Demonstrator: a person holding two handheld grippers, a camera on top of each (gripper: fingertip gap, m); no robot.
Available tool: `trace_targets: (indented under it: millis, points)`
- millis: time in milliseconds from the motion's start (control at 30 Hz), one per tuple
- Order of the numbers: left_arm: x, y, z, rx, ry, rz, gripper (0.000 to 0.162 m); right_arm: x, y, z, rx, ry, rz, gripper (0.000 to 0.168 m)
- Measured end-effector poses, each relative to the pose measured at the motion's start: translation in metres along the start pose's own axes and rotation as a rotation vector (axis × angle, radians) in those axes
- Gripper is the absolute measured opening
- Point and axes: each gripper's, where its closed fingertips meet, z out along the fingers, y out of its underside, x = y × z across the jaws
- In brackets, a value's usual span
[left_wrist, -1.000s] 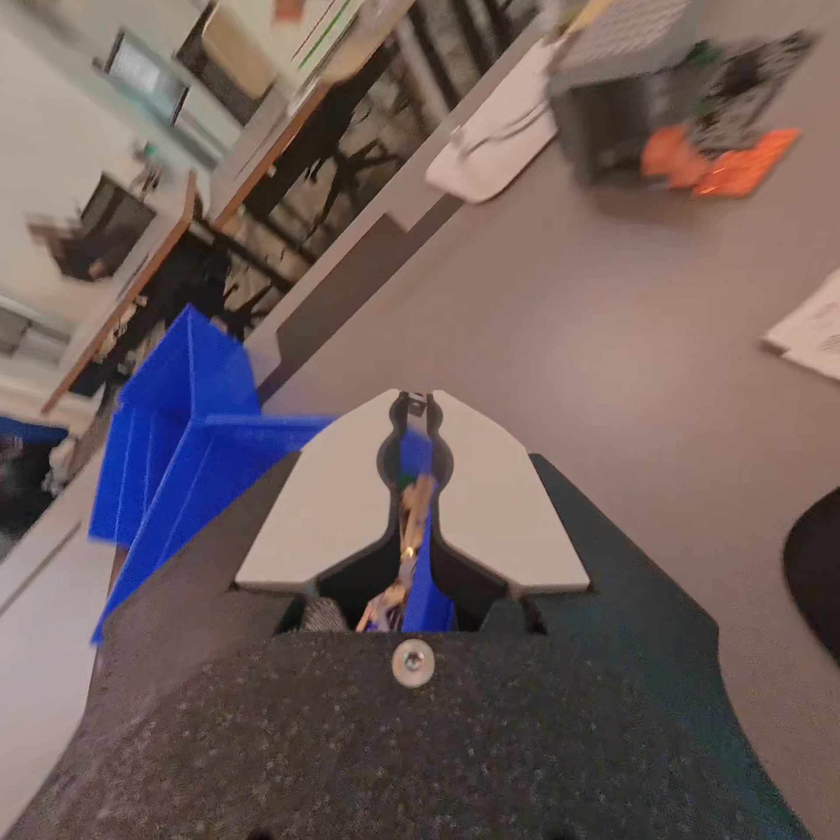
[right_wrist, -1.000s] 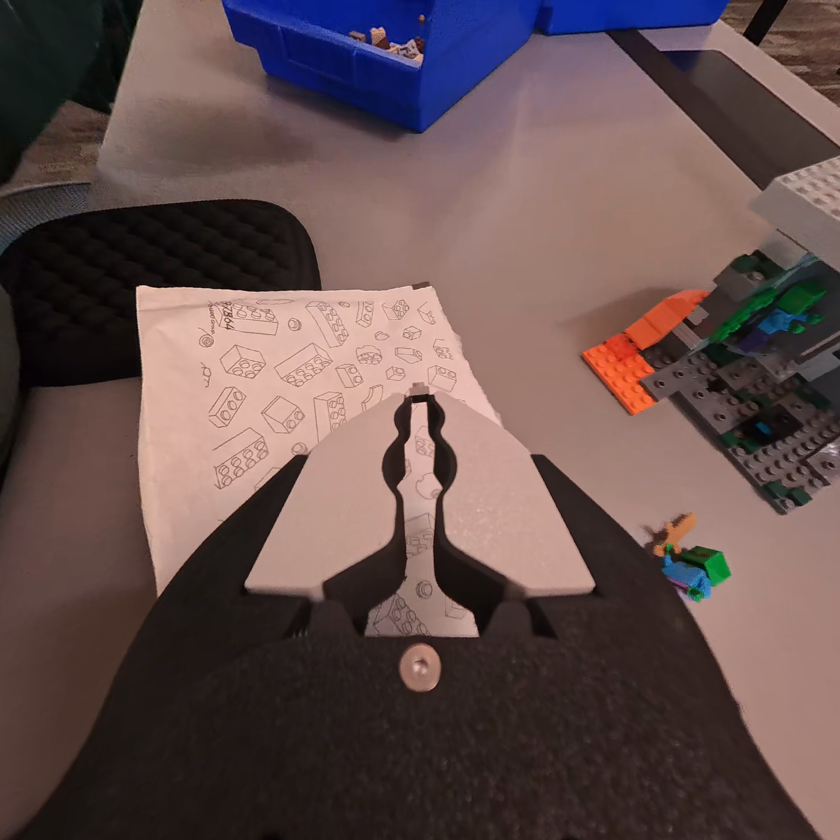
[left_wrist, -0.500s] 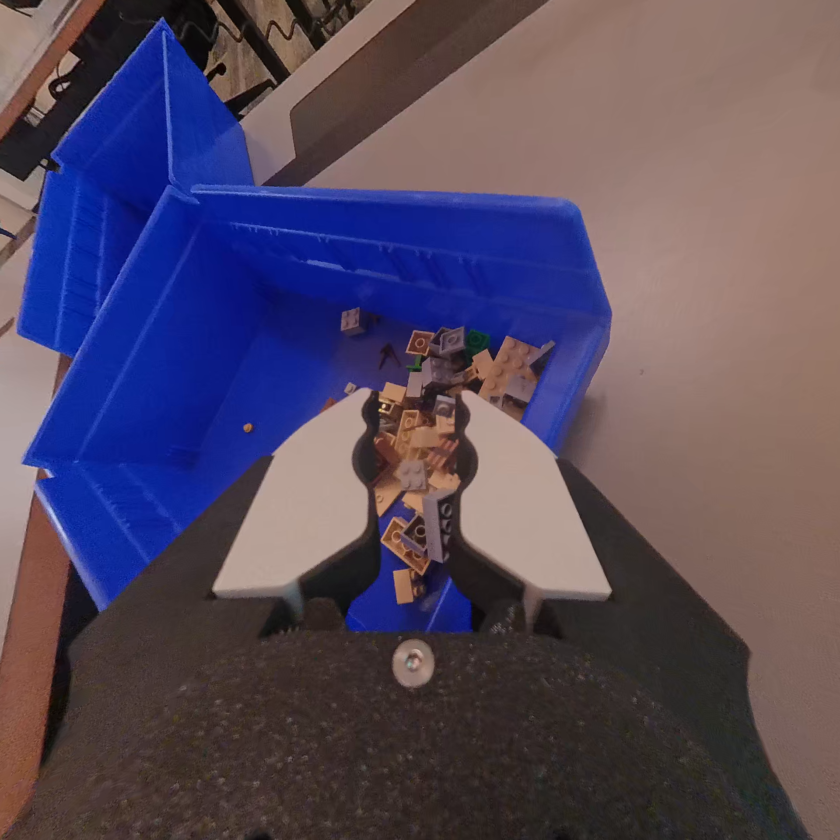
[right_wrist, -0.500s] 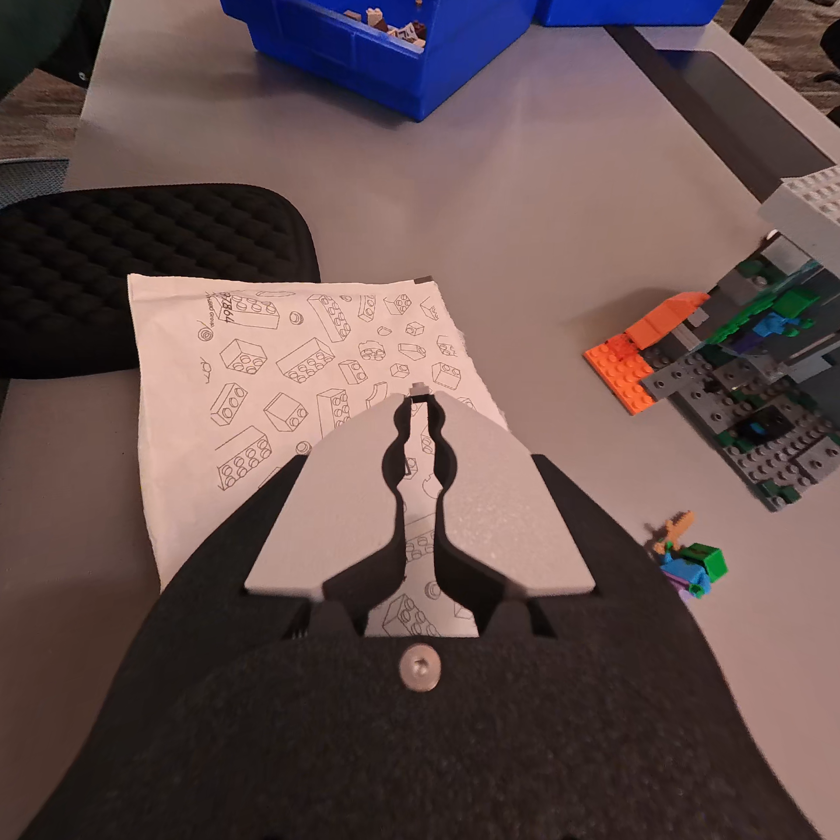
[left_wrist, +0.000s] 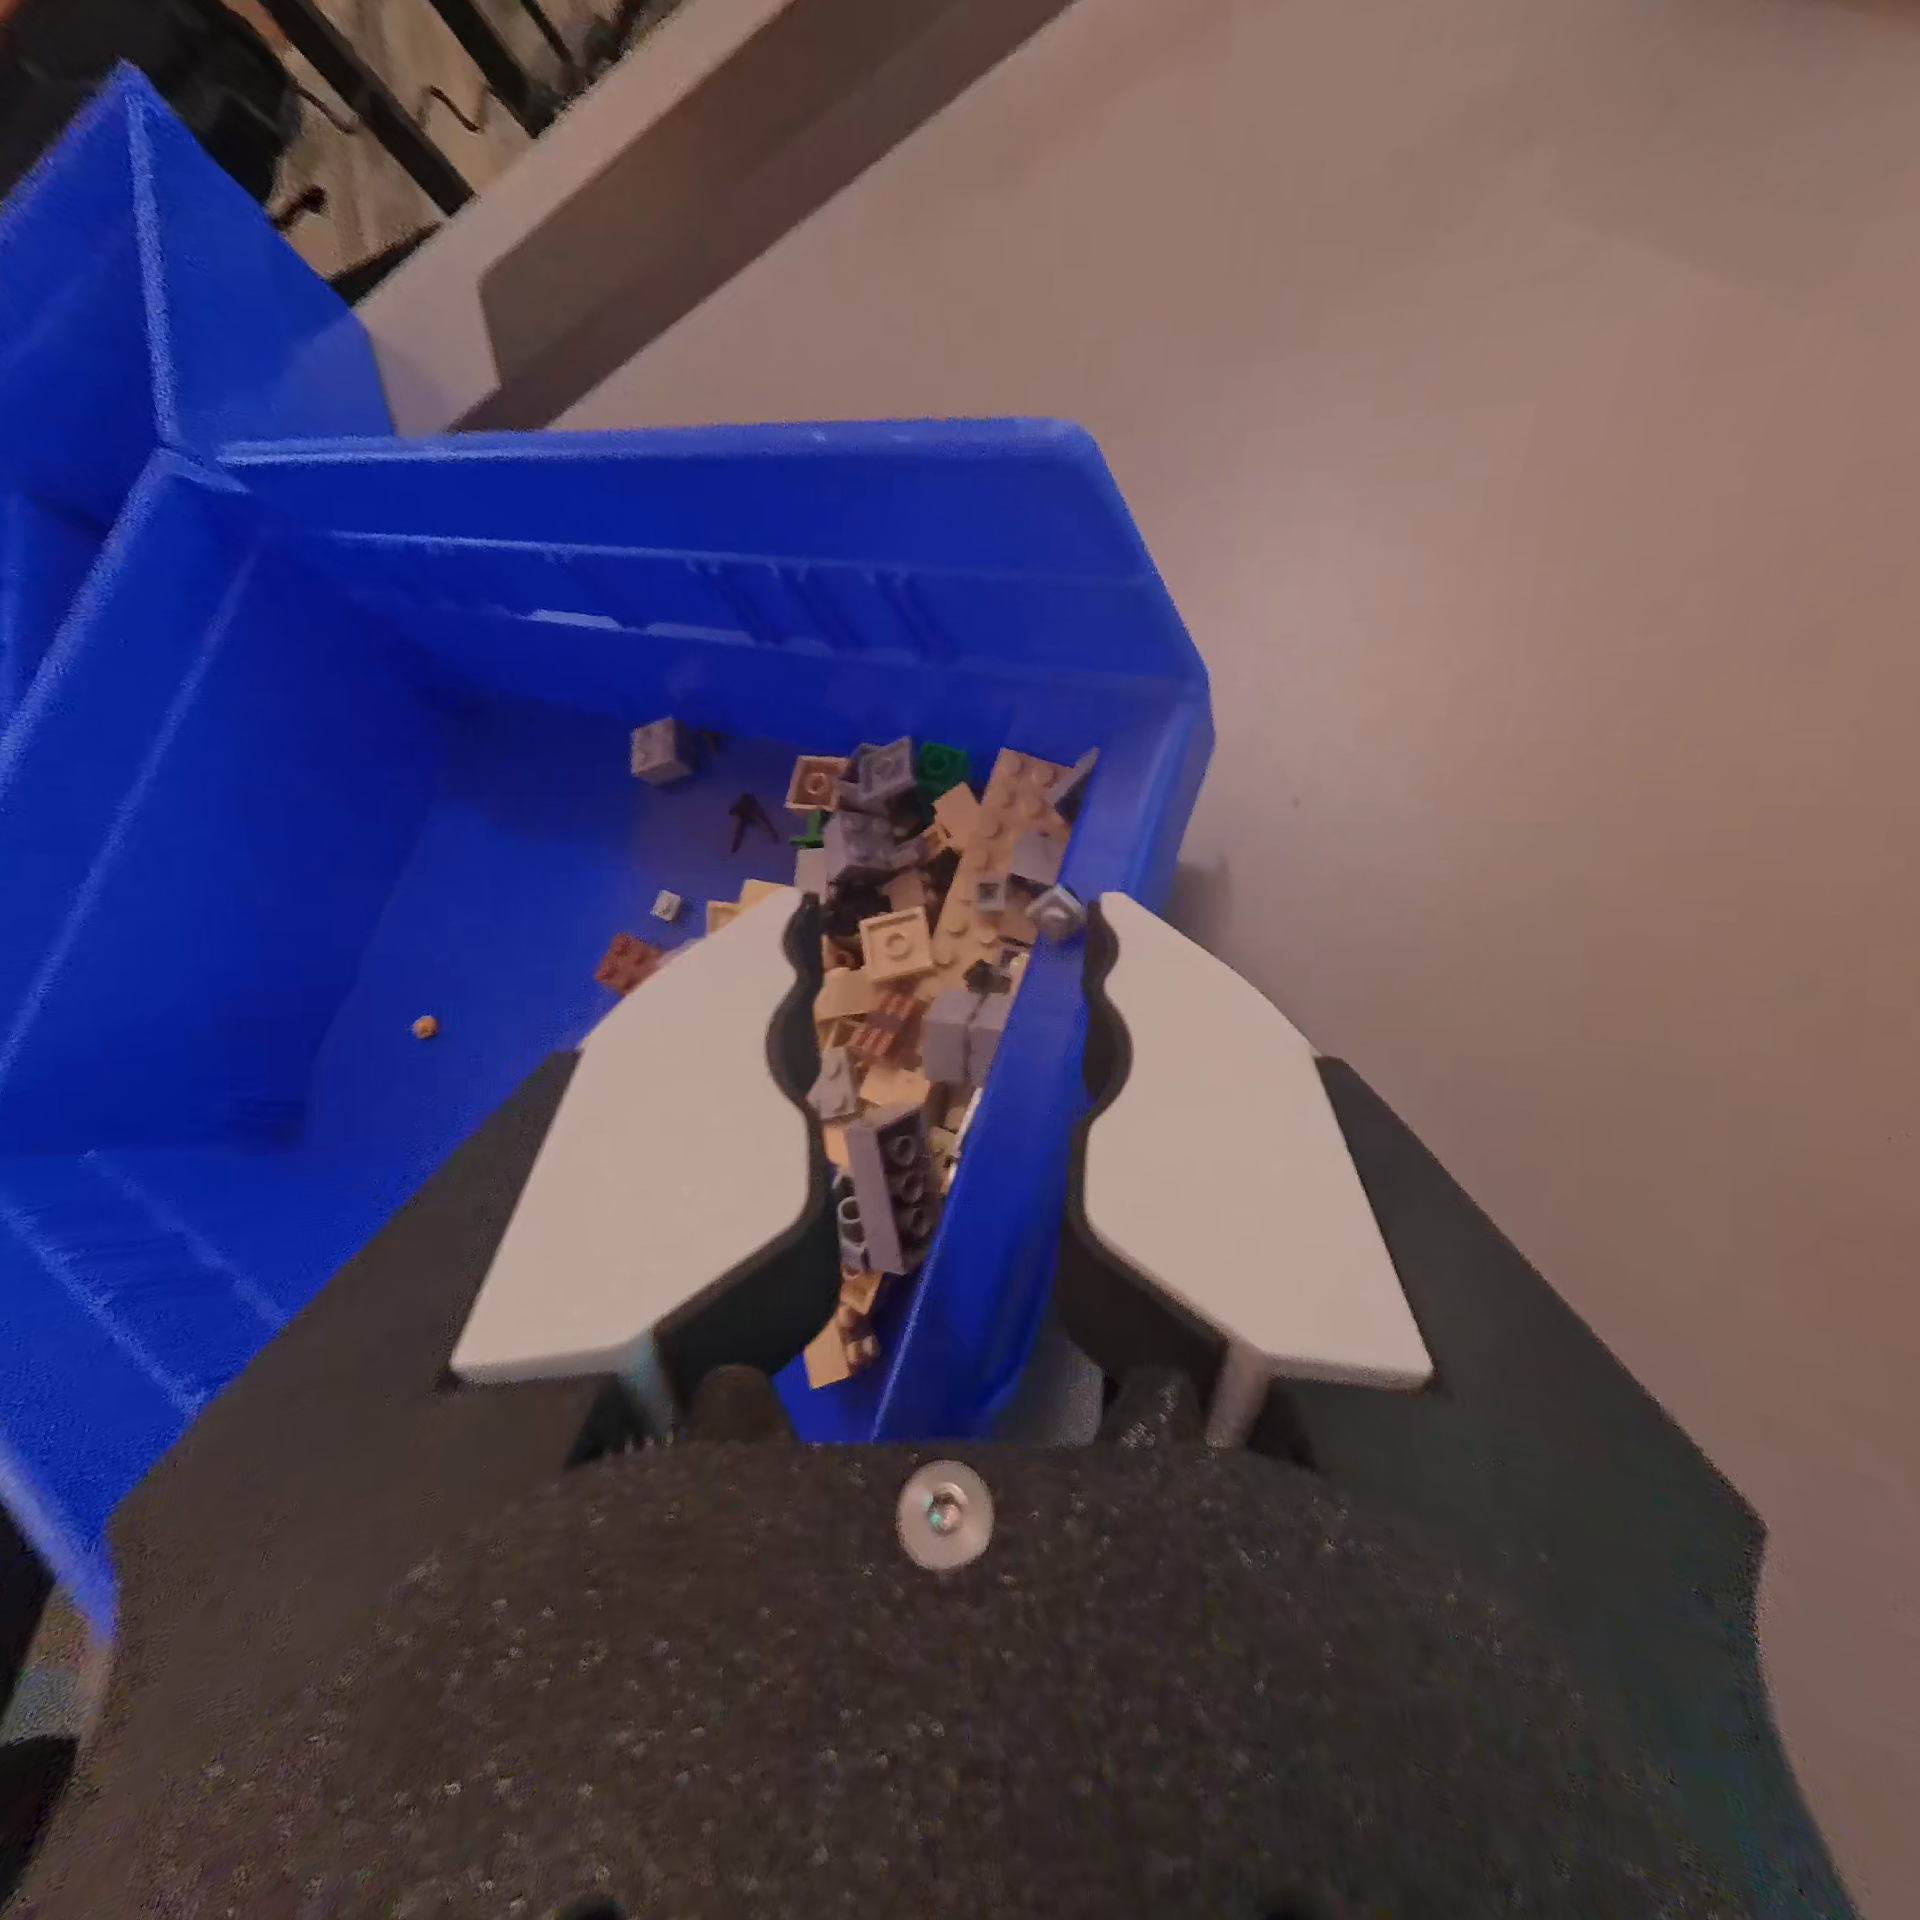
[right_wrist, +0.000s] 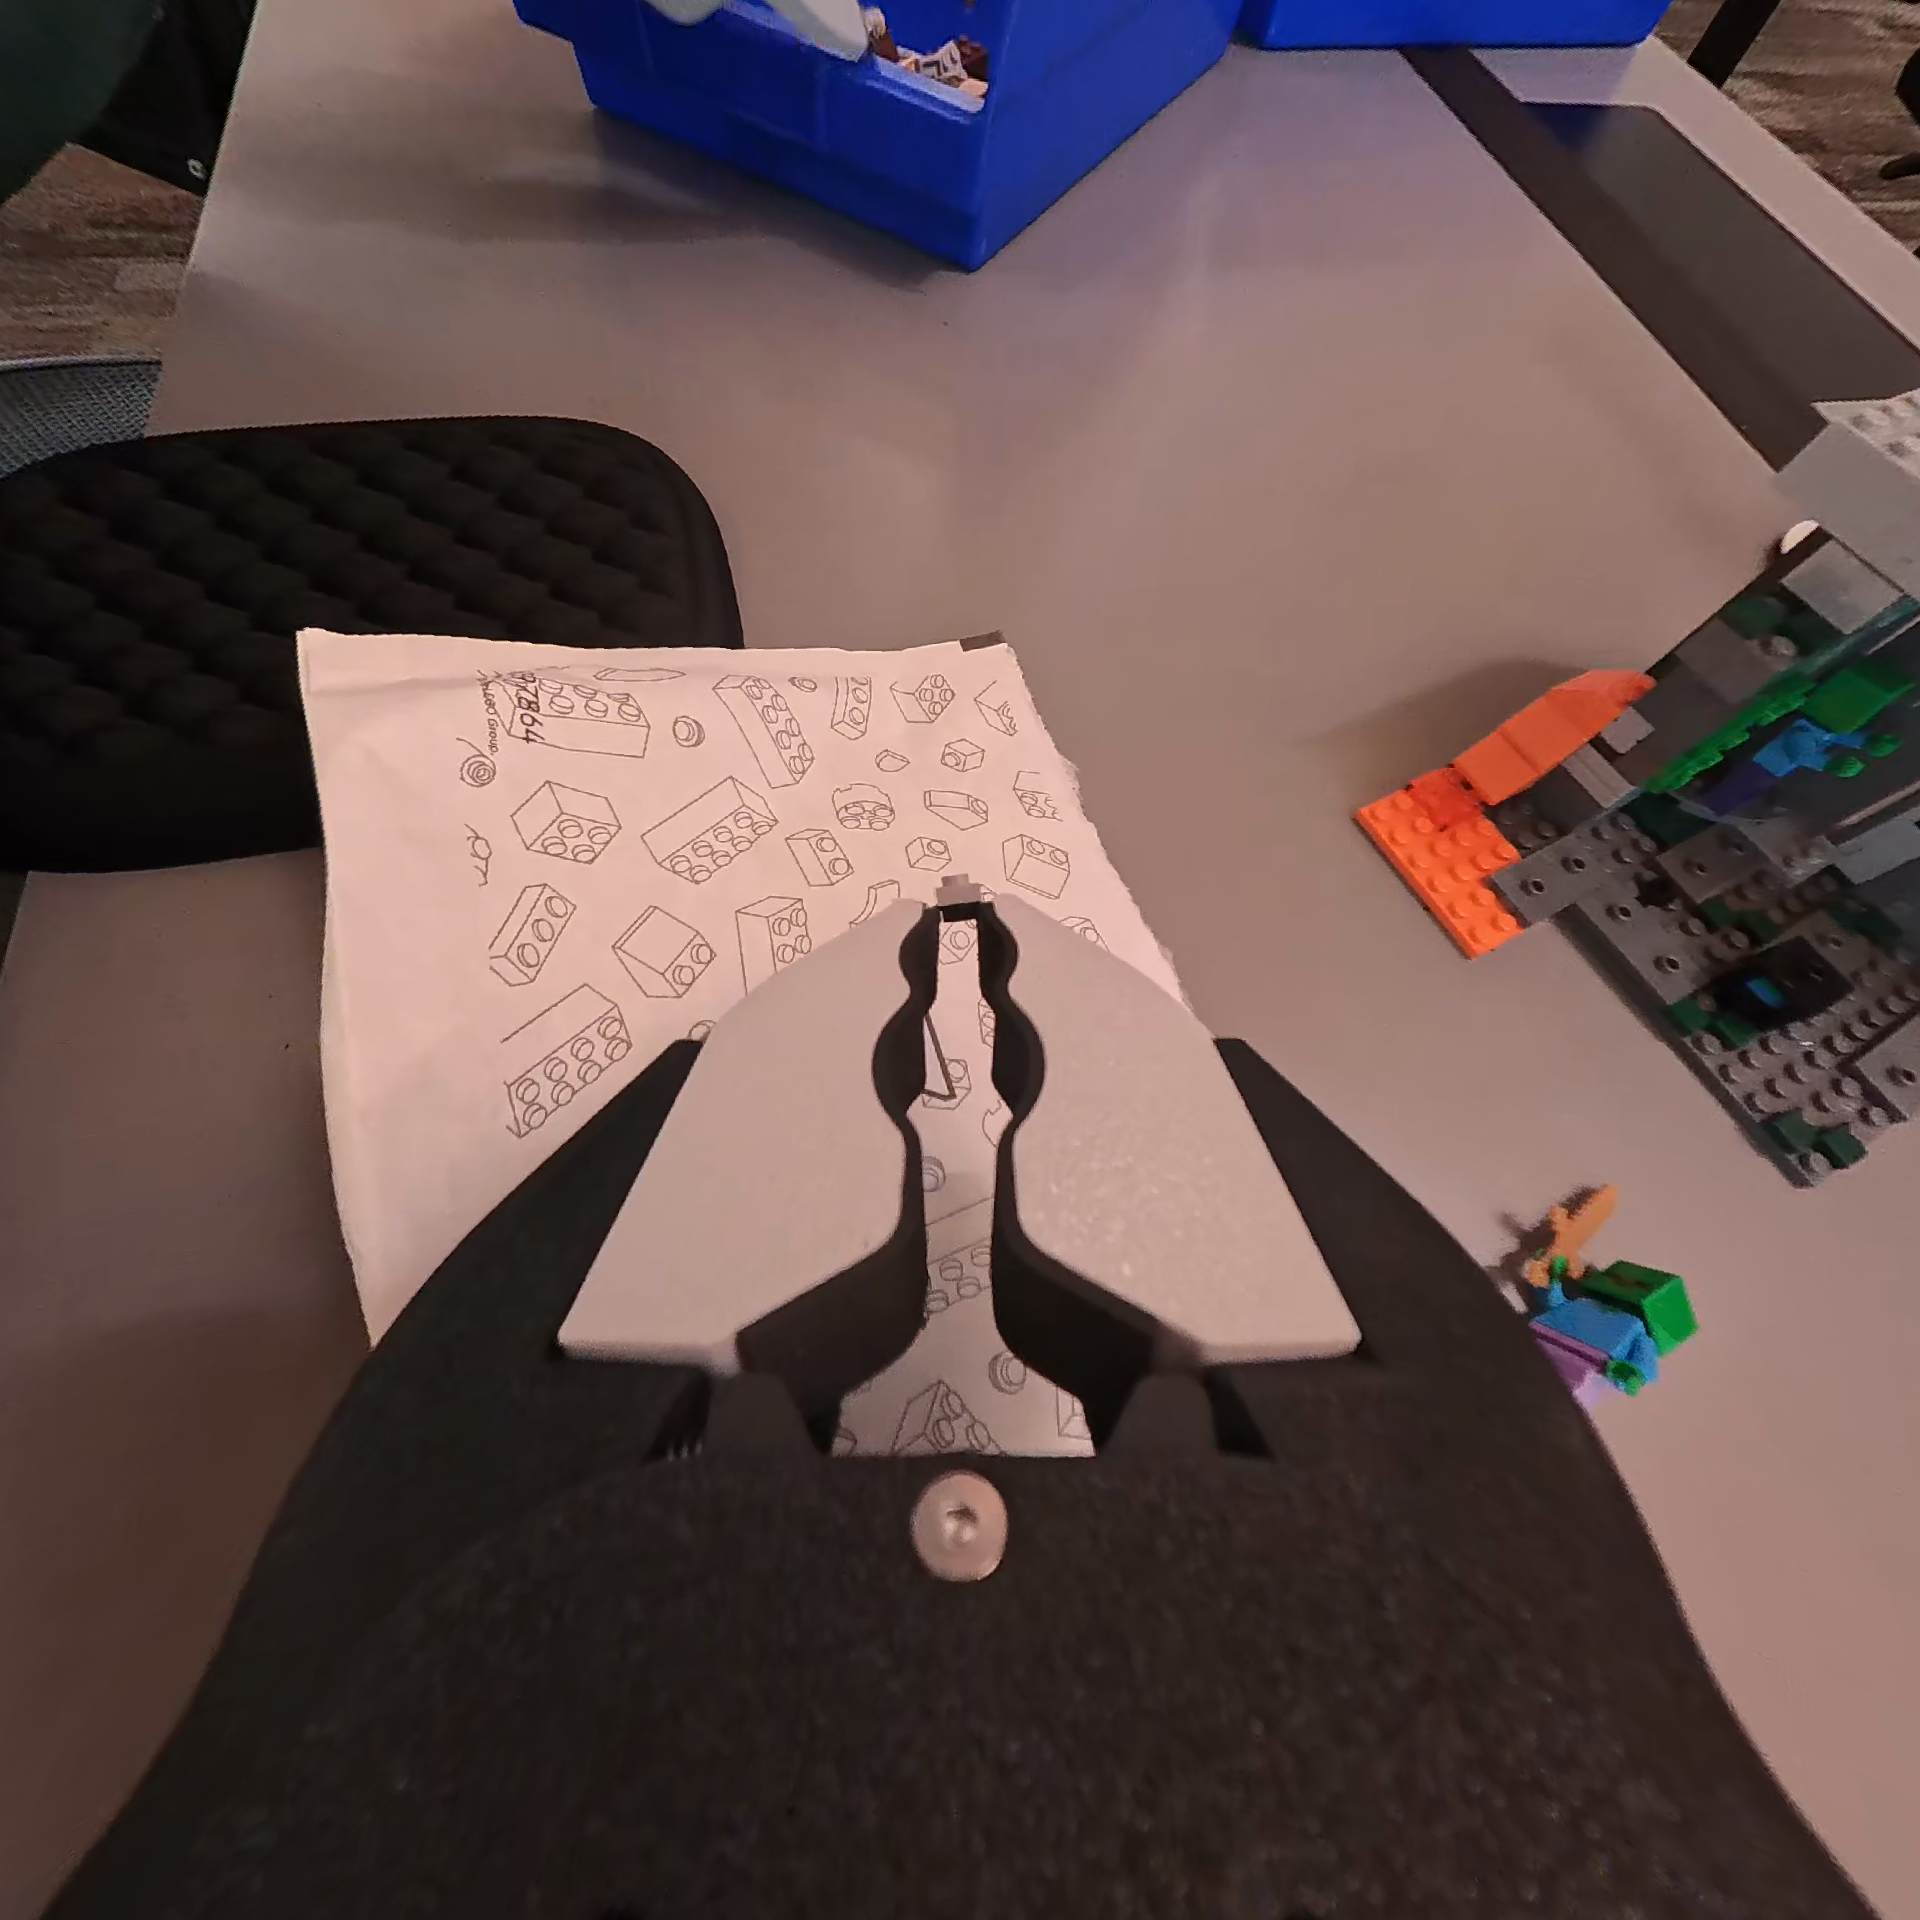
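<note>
**Grippers: Bin and Paper**

Left wrist view: left gripper (left_wrist: 943, 909) spread wide above blue bin (left_wrist: 260, 831), straddling its near wall; loose bricks (left_wrist: 914, 966) heaped in bin corner between fingers.

Right wrist view: right gripper (right_wrist: 958, 907) pinched on small grey brick (right_wrist: 957, 894), over printed paper (right_wrist: 665, 831). Brick model (right_wrist: 1714, 852) well right; black pad (right_wrist: 312, 623) left.

The blue bin (right_wrist: 935, 135) and brick model (right_wrist: 1766, 831) are cut off by edges

A grey table (right_wrist: 1195, 499) carries a blue bin (right_wrist: 935, 135) of loose bricks at its far side. Nearer lie a printed white paper bag (right_wrist: 623, 831), a black padded mat (right_wrist: 260, 623), a partly built brick model (right_wrist: 1714, 862) and a small brick figure (right_wrist: 1600, 1309).
</note>
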Motion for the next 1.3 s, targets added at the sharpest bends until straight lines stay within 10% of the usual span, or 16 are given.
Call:
trace_targets:
  millis: [600, 1033, 1300]
  points:
    - [-0.012, -0.004, -0.004, 0.015, 0.026, -0.121, 0.040, 0.000, 0.000, 0.000, 0.002, 0.001, -0.003, 0.007]
    - [0.212, -0.115, -0.045, 0.511, 0.504, 0.299, 0.029, -0.017, -0.032, -0.003, 0.149, -0.086, 0.115, 0.007]
    - [0.275, -0.146, -0.062, 0.721, 0.526, 0.596, 0.019, -0.025, -0.058, -0.023, 0.342, -0.289, 0.355, 0.007]
